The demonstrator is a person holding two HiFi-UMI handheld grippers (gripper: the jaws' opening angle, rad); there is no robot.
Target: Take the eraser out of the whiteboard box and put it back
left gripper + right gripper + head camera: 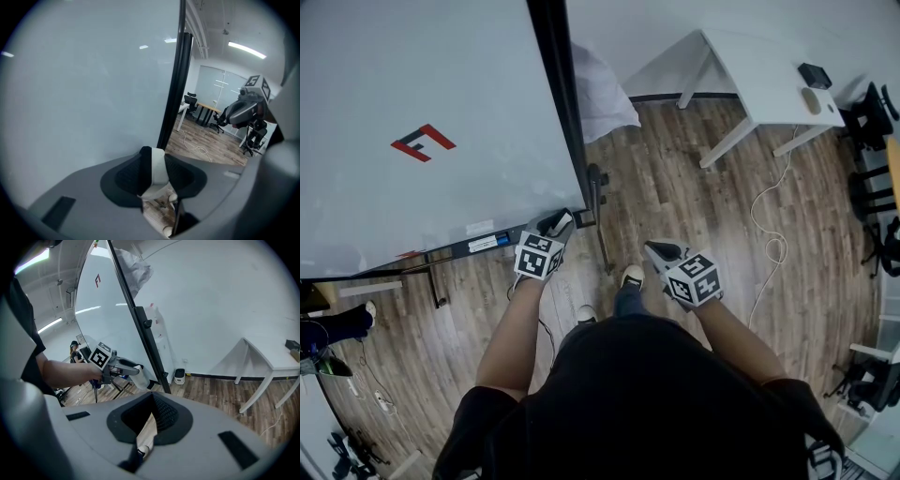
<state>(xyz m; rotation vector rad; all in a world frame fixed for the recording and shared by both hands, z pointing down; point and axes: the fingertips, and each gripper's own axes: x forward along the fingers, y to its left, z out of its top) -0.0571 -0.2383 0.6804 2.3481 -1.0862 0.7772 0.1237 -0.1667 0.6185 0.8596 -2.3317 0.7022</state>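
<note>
Wood floor (694,216) below, whiteboard (412,112) ahead on its stand. The eraser (158,168) is out, clamped in my left tool (553,227) just off the board's lower corner. My right tool (152,399) is closed on nothing. 1 step is left: returning it to the box (483,244) under the board. Its long axis runs along the tool, nose tilted down.

The whiteboard (412,56) bears a red F-shaped logo (423,142); labels (483,243) on its tray (442,251) are too small to read.
</note>
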